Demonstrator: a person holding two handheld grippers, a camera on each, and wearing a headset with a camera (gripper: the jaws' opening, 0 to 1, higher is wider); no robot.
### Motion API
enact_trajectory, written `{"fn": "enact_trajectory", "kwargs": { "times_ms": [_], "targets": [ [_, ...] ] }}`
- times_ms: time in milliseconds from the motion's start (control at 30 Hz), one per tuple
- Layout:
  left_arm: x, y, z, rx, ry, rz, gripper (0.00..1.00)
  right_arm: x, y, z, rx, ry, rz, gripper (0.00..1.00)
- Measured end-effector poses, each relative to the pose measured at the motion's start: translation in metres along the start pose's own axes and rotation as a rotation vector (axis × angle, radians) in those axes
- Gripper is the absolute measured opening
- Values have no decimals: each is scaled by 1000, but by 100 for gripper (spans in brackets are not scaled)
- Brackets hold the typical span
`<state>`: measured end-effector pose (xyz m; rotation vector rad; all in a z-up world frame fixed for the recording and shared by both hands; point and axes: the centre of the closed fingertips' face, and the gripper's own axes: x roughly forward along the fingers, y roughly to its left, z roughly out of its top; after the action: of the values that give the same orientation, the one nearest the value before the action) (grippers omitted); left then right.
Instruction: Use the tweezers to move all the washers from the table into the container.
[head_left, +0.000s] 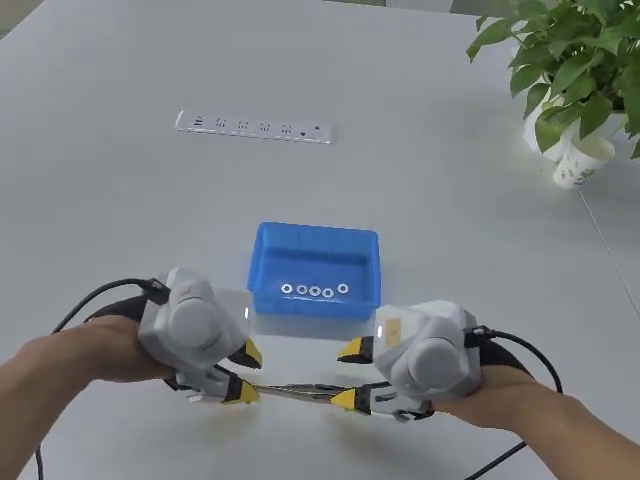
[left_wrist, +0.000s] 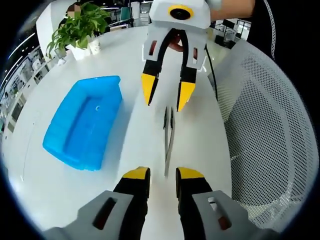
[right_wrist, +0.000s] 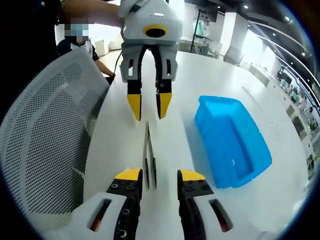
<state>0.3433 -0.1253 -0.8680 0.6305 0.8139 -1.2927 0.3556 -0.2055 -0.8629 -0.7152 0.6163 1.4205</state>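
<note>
The tweezers (head_left: 298, 392) lie flat between the released left hand-held gripper (head_left: 247, 373) and released right hand-held gripper (head_left: 347, 375).

Big white table (head_left: 120, 230). Far left: power strip (head_left: 252, 128). Far right: green plant (head_left: 565, 60) in white pot (head_left: 578, 160). Near: white mesh chair (left_wrist: 265, 125).

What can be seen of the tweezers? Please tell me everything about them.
The tweezers are thin, grey and metal-looking, with two long narrow arms. They lie flat on the white table, near the blue container, stretched between the left gripper and the right gripper. Their arms seem to meet in a point toward the left gripper and stand slightly apart toward the right one. Each end lies between open jaws; neither gripper grasps them, and only the table clearly touches them.
</note>
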Motion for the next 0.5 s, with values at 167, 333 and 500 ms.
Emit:
{"fn": "enact_trajectory", "kwargs": {
  "times_ms": [167, 333, 500],
  "targets": [
    [-16, 4, 4, -87, -87, 51, 29, -15, -7, -2, 60, -34, -40, 34],
    [-35, 7, 10, -165, -174, 98, 37, -33, -16, -1, 145, -96, -99, 43],
    [-56, 9, 16, -195, -251, 154, 46, -53, -25, -2, 214, -148, -167, 52]
  ]
}}
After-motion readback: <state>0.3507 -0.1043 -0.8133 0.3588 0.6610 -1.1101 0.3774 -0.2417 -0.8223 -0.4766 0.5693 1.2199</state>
